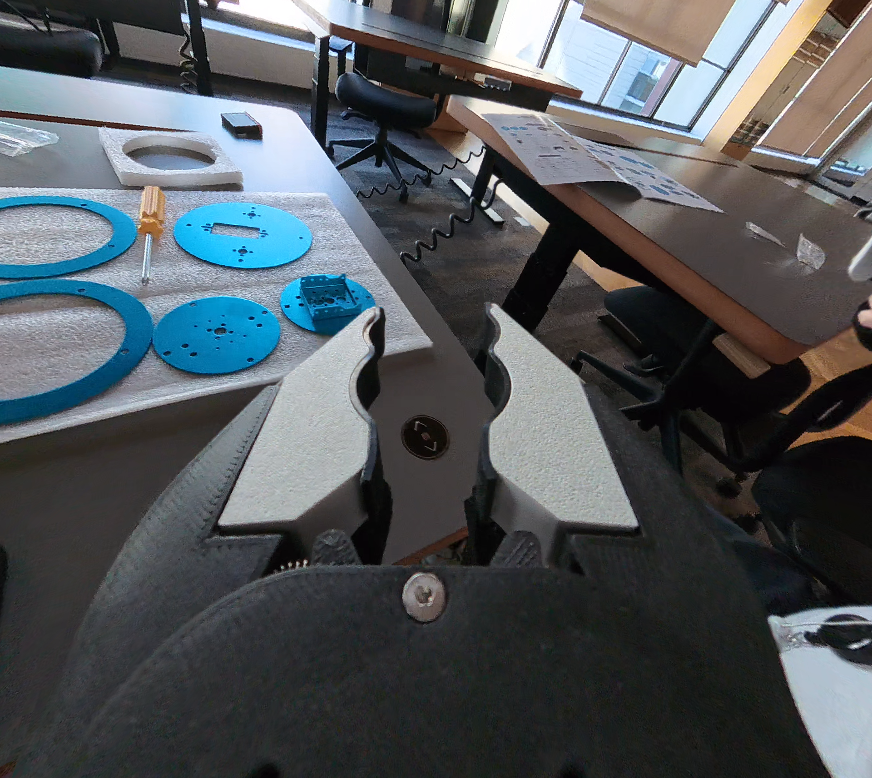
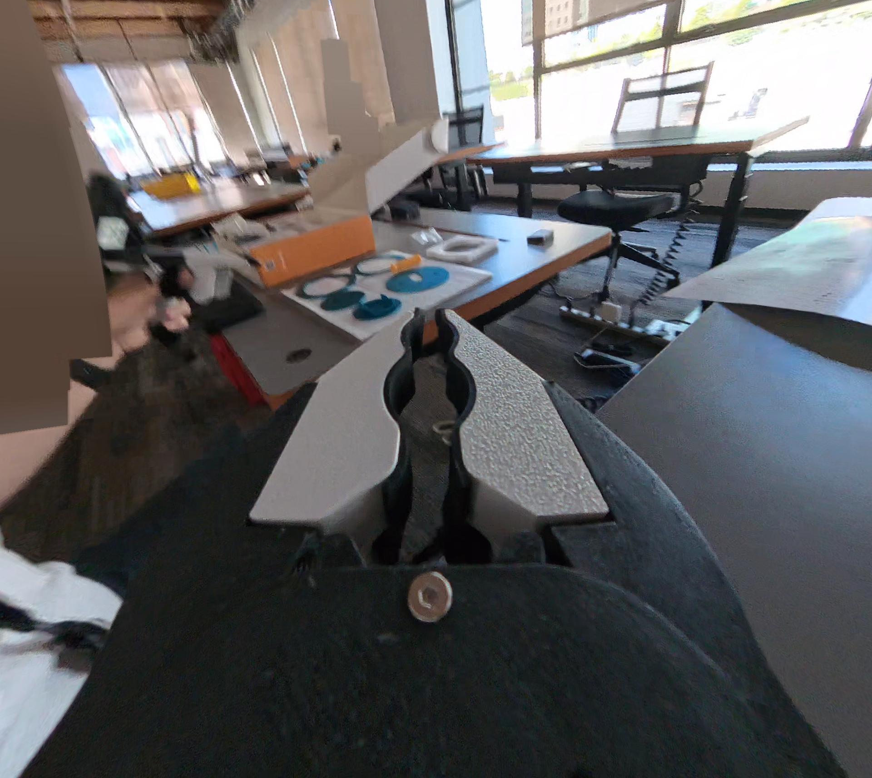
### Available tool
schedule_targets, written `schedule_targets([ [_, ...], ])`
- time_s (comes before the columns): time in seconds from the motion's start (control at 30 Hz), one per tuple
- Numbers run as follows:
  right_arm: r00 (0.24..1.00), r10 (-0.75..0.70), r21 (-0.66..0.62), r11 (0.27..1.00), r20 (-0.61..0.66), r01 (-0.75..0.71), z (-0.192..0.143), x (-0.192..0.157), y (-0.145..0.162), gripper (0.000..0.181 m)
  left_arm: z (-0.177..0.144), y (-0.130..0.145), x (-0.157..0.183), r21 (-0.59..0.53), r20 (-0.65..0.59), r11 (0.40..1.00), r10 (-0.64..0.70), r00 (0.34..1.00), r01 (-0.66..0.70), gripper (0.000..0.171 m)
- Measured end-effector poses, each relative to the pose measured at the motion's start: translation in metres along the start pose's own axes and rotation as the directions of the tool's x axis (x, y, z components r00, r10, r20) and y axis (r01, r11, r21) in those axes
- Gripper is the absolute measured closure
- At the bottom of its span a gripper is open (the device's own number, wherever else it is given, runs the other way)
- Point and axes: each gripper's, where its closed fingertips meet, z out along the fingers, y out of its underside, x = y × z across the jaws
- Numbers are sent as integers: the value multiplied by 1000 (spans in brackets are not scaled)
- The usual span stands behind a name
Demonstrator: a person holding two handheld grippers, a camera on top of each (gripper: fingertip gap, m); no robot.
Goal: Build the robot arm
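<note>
Hovering over the near corner of the grey desk (image 1: 292,151), the left gripper (image 1: 433,321) had its two pale fingers spread wide with nothing between them, just the desk's round black socket (image 1: 424,437) showing through the gap. Closest thing to its left fingertip was the small blue disc (image 1: 302,307) with a little blue square bracket (image 1: 325,295) sitting on it, right at the edge of the white foam sheet (image 1: 358,236). Further out on that sheet were two more blue discs (image 1: 243,229), two blue rings (image 1: 61,236), and an orange-handled screwdriver (image 1: 151,217) lying between a ring and a disc, all loose and apart, so nothing looked put together as far as I could tell. Behind the sheet sat a white foam frame (image 1: 172,158). The right gripper (image 2: 427,321) was well away from all that, off over the floor by a second desk (image 2: 736,425), pointing back at the parts, fingers nearly closed with only a thin gap, and empty. That view was blurry, mind. An orange box (image 2: 311,250) stood by the parts.
</note>
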Motion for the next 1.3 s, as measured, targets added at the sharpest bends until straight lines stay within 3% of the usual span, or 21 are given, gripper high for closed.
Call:
schedule_targets([
  [0.07, 996, 87, 86, 992, 14, -88, -36, 17, -26, 181, -6, 3, 9, 28, -7, 1000, 0, 1000, 0, 135],
  [0.1, 997, 65, 85, 995, -53, -60, -54, 36, -31, 181, -8, 4, 10, 32, -6, 999, -1, 1000, 1, 137],
  [0.2, 924, -106, -67, 994, -367, 88, -114, 114, -28, 181, -18, -1, 17, 25, -1, 1000, 6, 1000, -6, 139],
  [0.3, 871, -191, -255, 964, -453, 79, -151, 167, -17, 181, -34, -17, 29, 57, 10, 998, 39, 999, -39, 141],
  [0.47, 841, -230, -504, 862, -491, -59, -166, 217, 26, 181, -60, -23, 46, 51, 47, 996, 67, 997, -70, 141],
  [0.6, 734, -416, -587, 809, -537, 29, -183, 240, 6, 181, -81, -23, 54, 65, 86, 994, 79, 993, -84, 143],
  [0.7, 808, -354, -676, 734, -472, -73, -181, 261, 1, 181, -99, -20, 52, 32, 136, 994, 100, 986, -106, 143],
  [0.83, 888, -228, -794, 570, -400, -212, -165, 294, 7, 178, -122, -23, 54, 49, 172, 993, 94, 981, -104, 143],
  [1.0, 882, -165, -852, 386, -441, -354, -166, 306, 20, 177, -151, -25, 56, 84, 236, 994, 50, 971, -72, 142],
  [1.07, 869, -236, -861, 390, -435, -325, -168, 308, 17, 177, -166, -25, 56, 82, 274, 994, 53, 960, -78, 142],
  [1.3, 858, -362, -830, 543, -365, -124, -161, 303, -4, 176, -199, -19, 50, 73, 364, 993, 64, 929, -97, 134],
])
